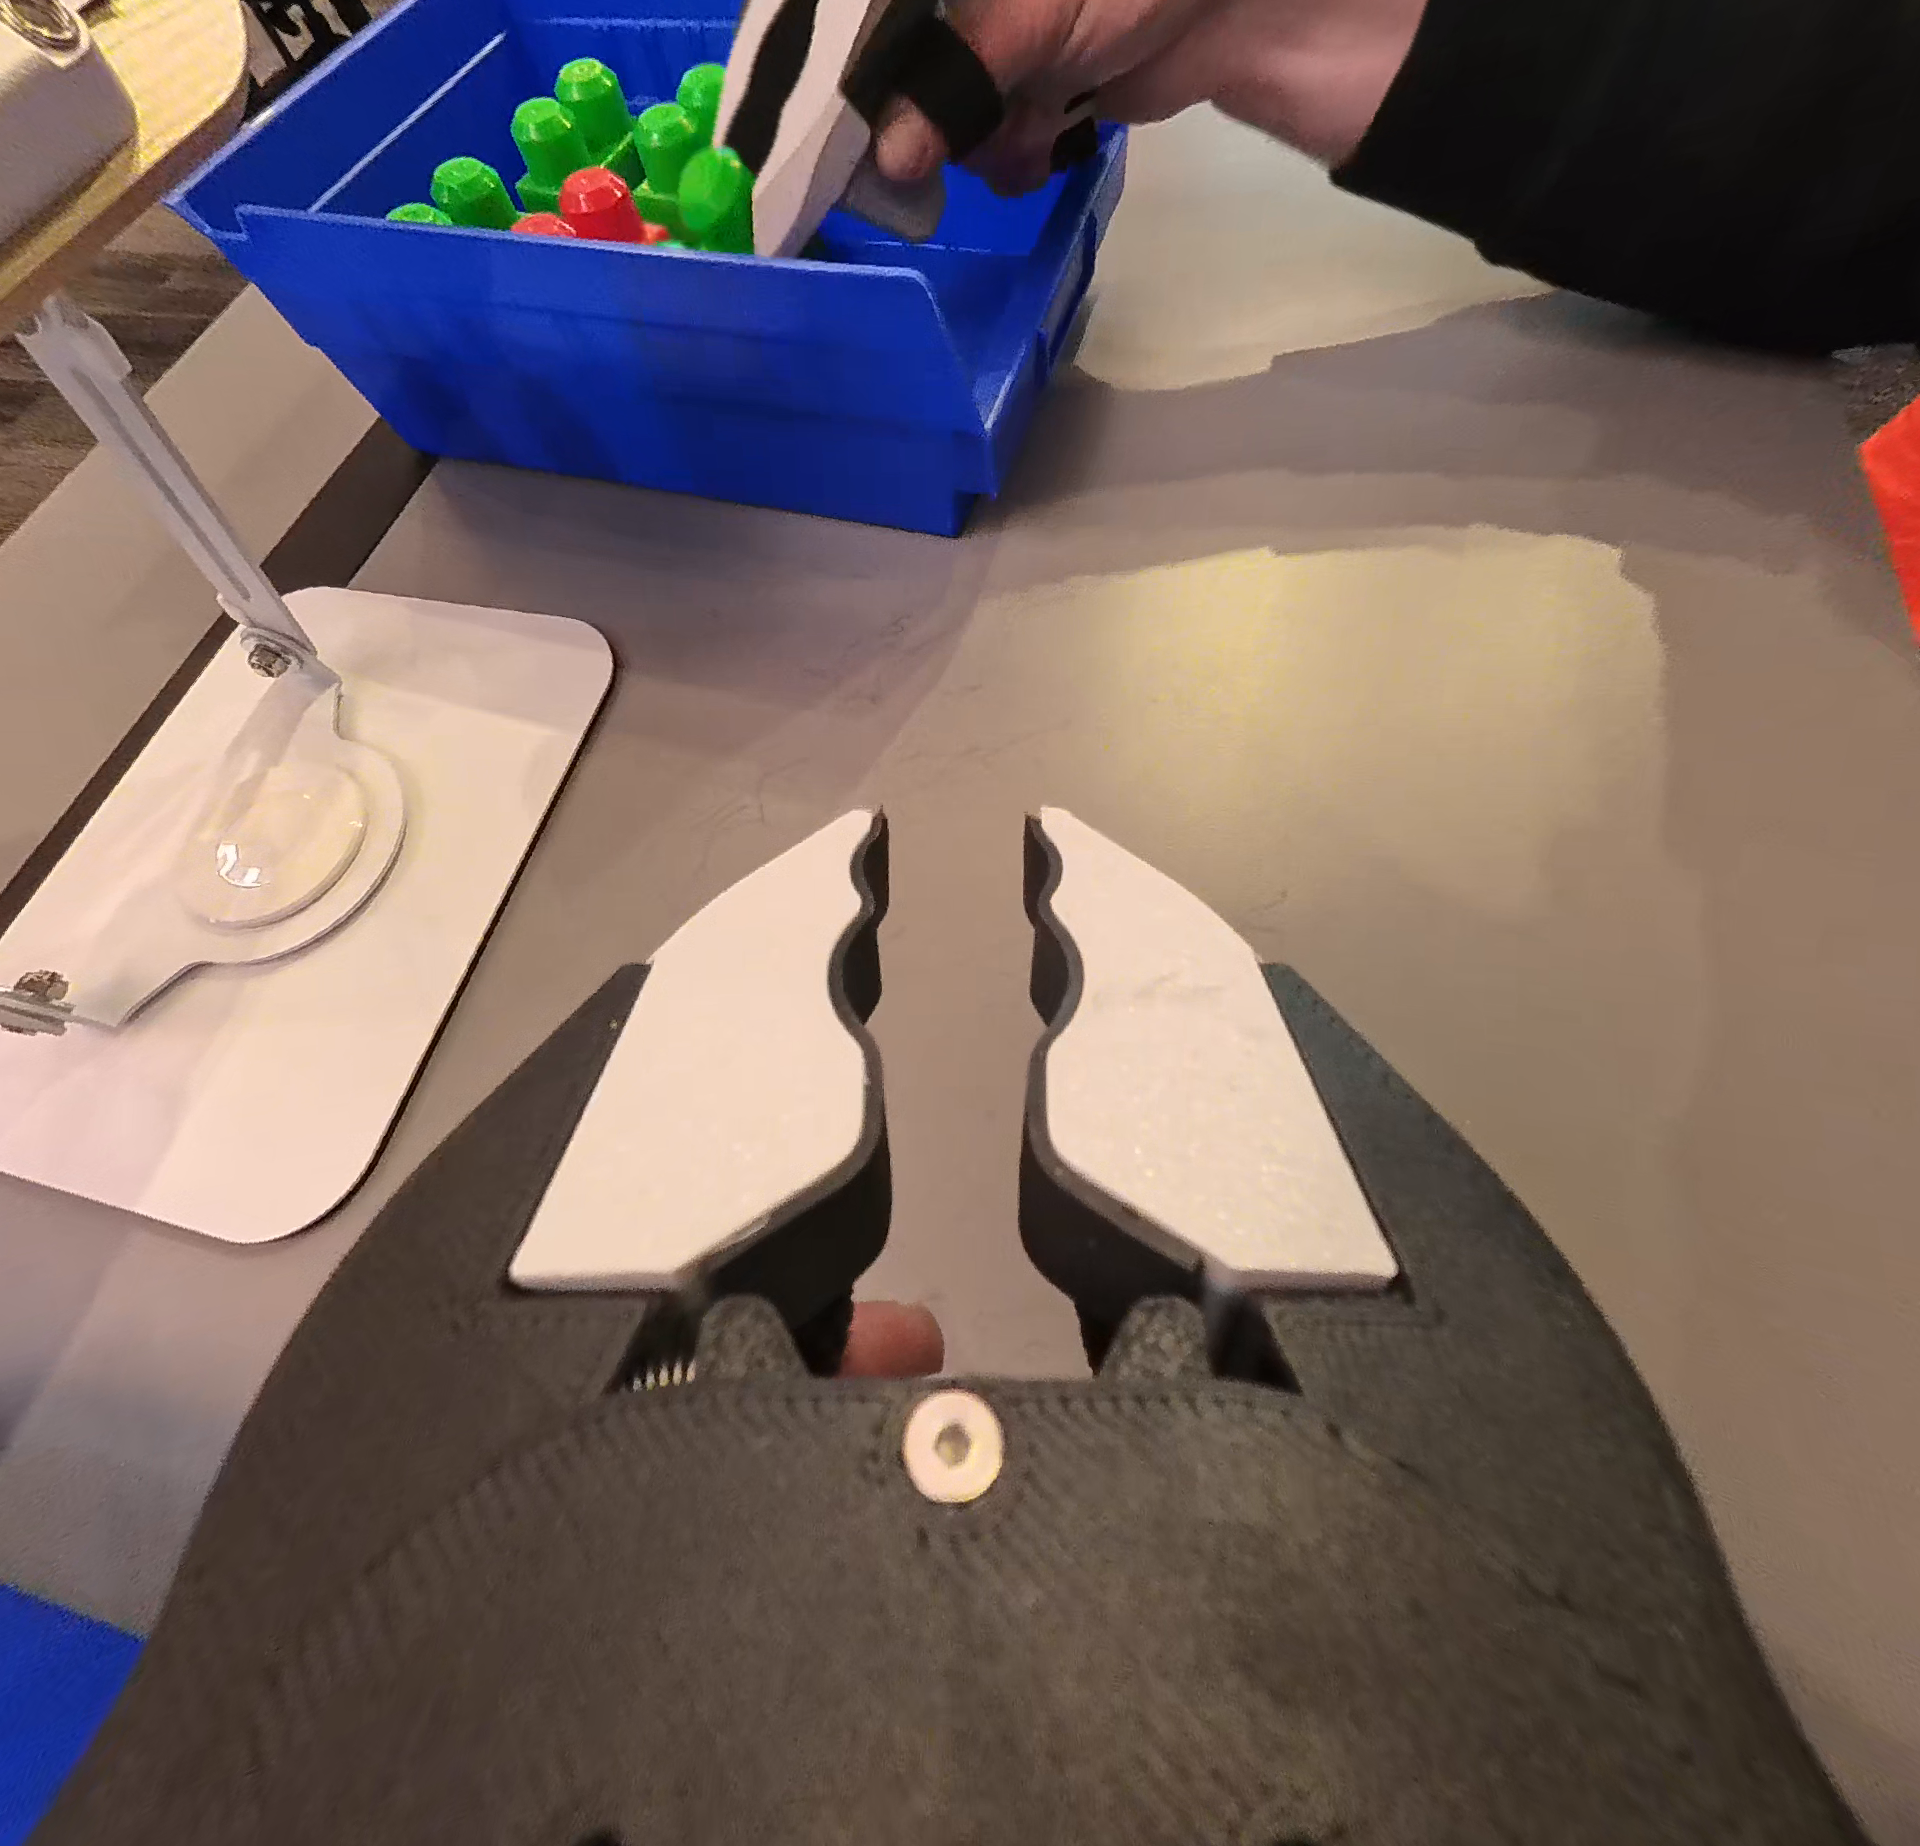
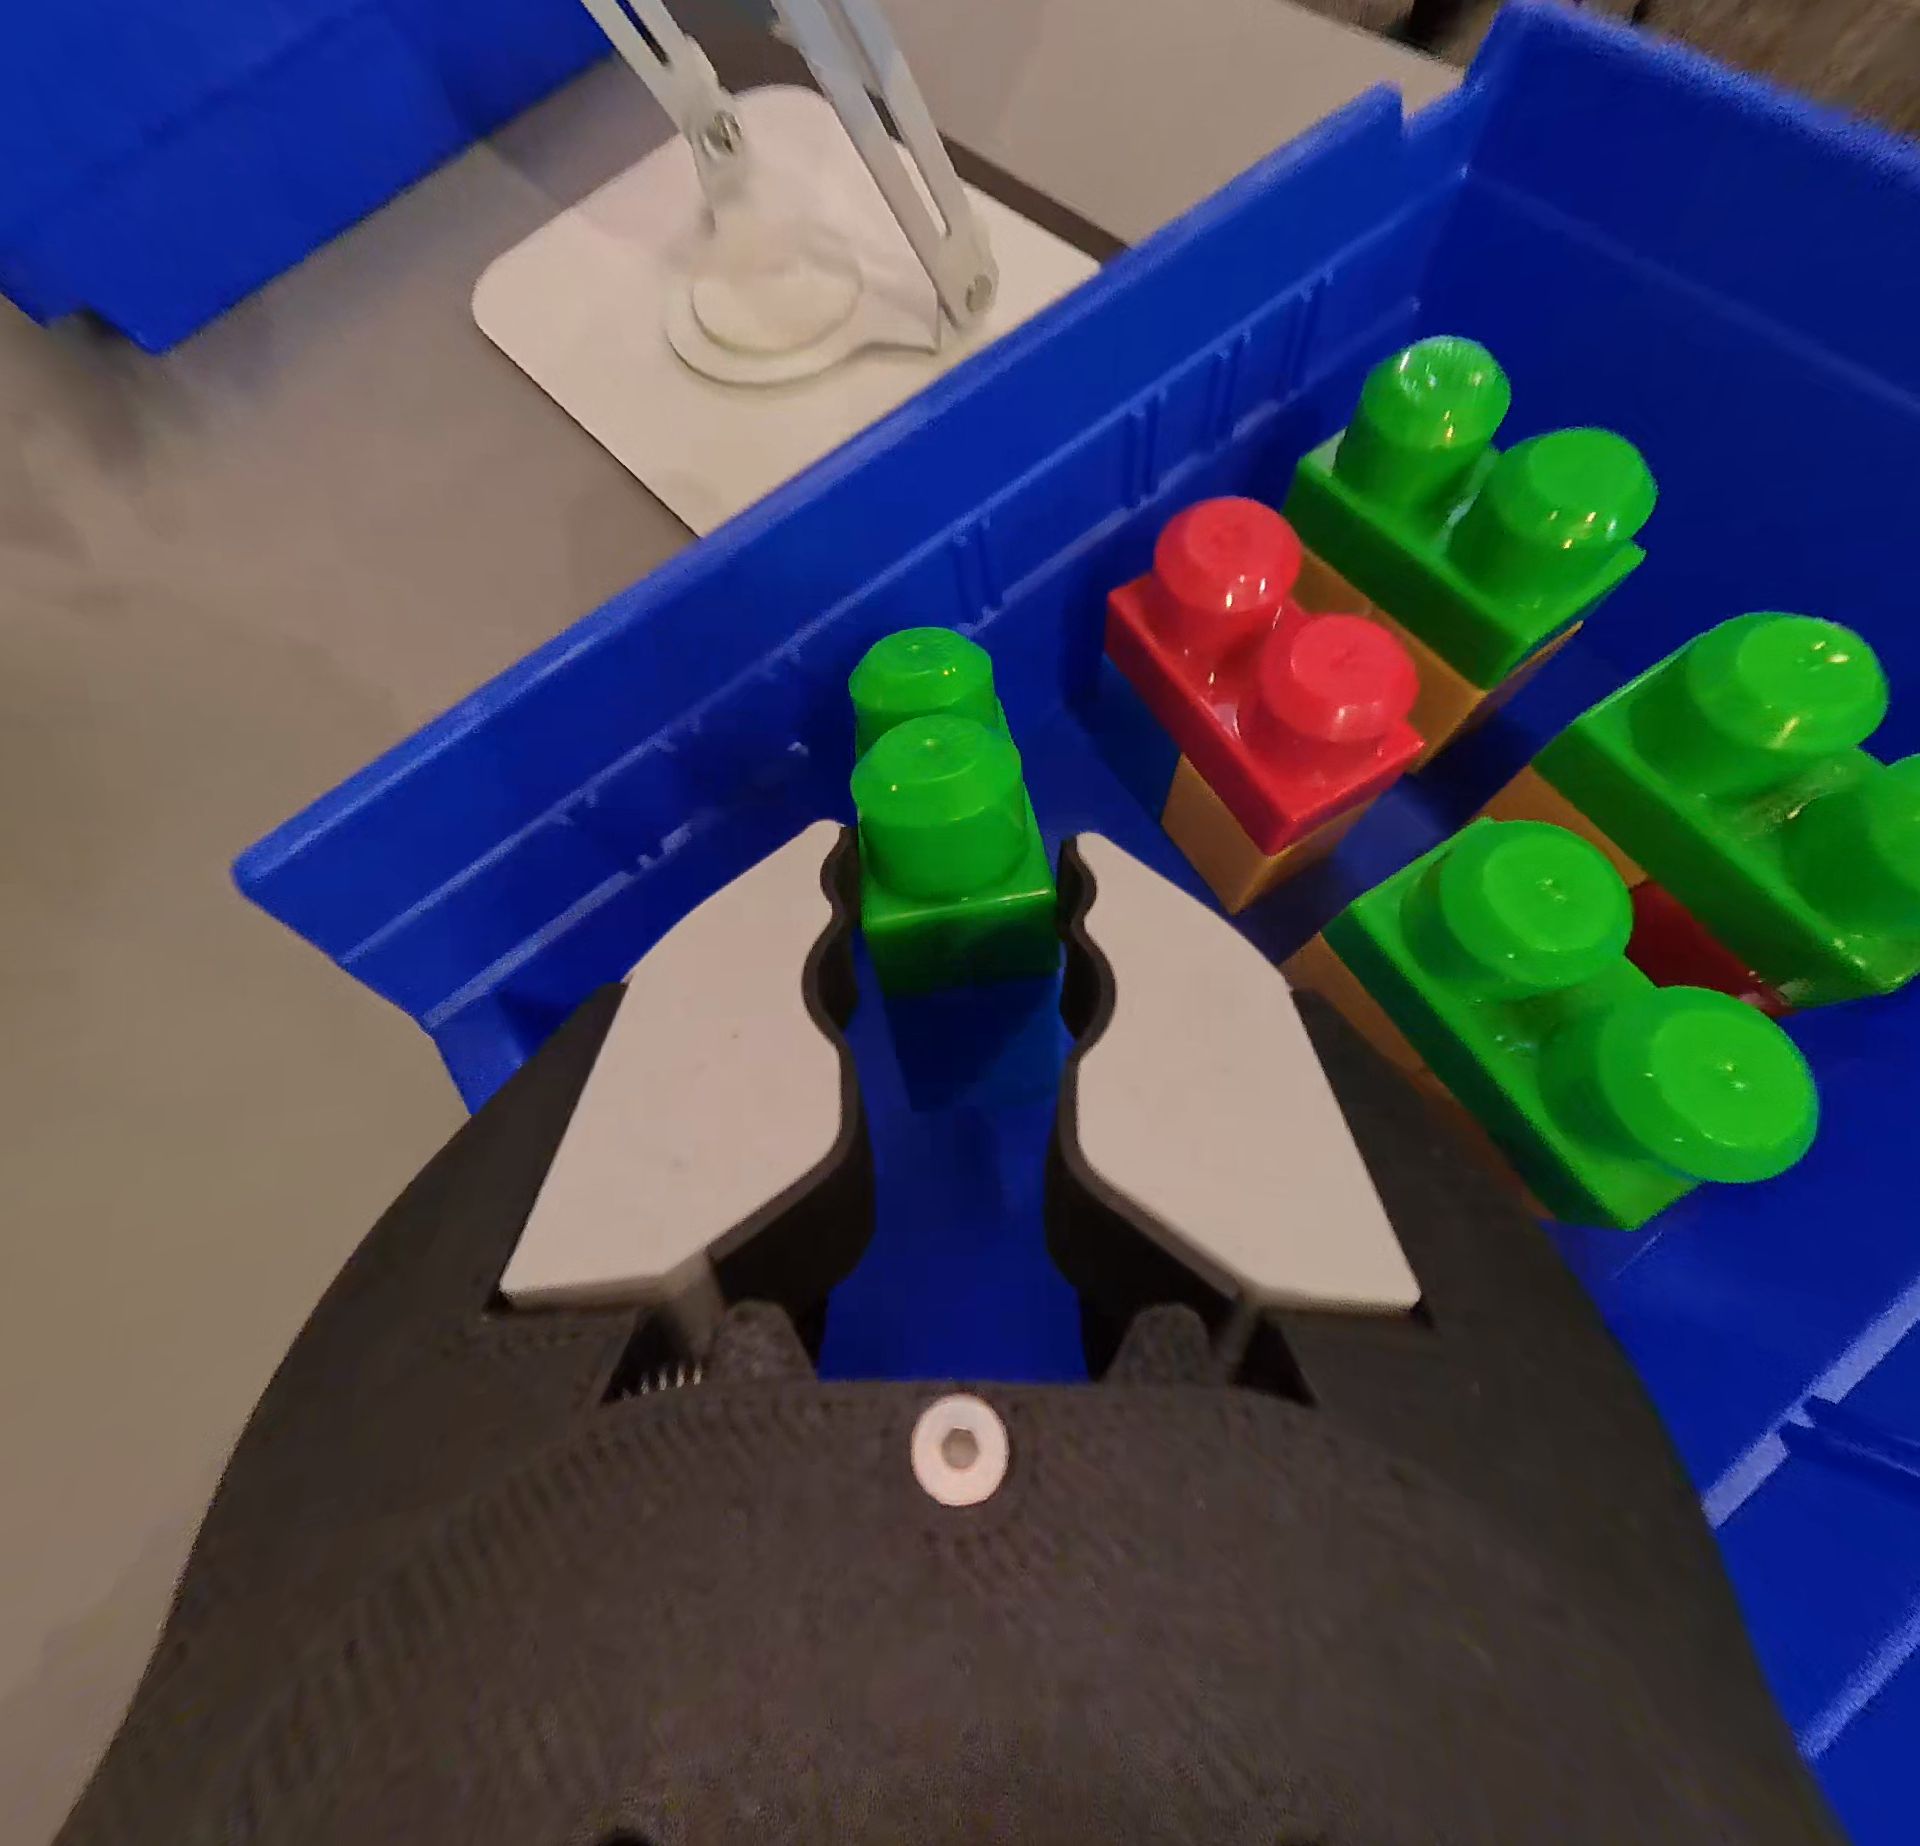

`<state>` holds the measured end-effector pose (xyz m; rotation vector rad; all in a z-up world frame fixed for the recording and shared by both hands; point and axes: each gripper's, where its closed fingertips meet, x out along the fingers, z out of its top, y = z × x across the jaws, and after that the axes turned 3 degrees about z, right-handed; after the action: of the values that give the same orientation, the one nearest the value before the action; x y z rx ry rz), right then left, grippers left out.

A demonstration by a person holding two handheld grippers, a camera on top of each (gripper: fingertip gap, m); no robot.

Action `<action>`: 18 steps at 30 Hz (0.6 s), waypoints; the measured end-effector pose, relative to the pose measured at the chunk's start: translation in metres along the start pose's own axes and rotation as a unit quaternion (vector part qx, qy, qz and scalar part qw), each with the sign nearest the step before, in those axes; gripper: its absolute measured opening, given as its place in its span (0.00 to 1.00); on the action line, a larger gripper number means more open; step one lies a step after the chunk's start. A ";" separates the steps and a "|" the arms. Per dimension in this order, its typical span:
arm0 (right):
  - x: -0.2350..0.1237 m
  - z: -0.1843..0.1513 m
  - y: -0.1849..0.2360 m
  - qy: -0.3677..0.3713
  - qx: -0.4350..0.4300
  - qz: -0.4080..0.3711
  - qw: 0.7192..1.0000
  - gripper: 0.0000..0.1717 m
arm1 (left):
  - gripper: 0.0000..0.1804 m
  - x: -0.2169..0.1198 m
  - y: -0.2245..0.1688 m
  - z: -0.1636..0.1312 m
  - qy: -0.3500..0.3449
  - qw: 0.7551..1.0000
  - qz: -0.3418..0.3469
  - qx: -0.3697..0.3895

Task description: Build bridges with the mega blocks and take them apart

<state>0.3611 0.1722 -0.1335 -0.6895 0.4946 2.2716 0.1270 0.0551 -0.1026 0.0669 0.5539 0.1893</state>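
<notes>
My right gripper [image 2: 956, 861] is inside the blue bin [image 2: 727, 716], shut on a green two-stud block [image 2: 940, 809]. That block sits on top of a blue block [image 2: 966, 1038]. Both pads touch the green block's sides. Other blocks stand in the bin: a red one on a gold one [image 2: 1262, 674] and several green ones [image 2: 1558, 1027]. My left gripper [image 1: 956, 830] hovers over the bare grey table [image 1: 1299, 757]. Its fingers are a little apart with nothing between them. The left wrist view shows the right gripper [image 1: 800, 186] dipping into the bin [image 1: 623, 362], held by a hand [image 1: 1143, 30].
A white stand base with a clear mount and metal arms [image 1: 291, 913] sits left of the bin; it also shows in the right wrist view [image 2: 769, 290]. A second blue bin [image 2: 208, 113] is farther off. An orange object [image 1: 1896, 529] is at the table's right edge. Tip to tip, the grippers are about 25 centimetres apart.
</notes>
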 end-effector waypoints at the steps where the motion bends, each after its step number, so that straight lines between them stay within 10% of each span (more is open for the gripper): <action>1: 0.002 -0.002 0.000 0.008 0.000 0.002 1.000 0.22 | 0.13 0.000 0.000 -0.001 0.001 1.000 0.002 0.002; 18: 0.005 -0.026 -0.015 0.186 -0.052 -0.034 0.981 0.21 | 0.13 0.001 0.002 -0.004 0.008 1.000 0.004 0.004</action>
<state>0.3770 0.1715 -0.1590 -1.1782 0.5205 2.1211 0.1256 0.0576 -0.1064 0.0758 0.5706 0.1946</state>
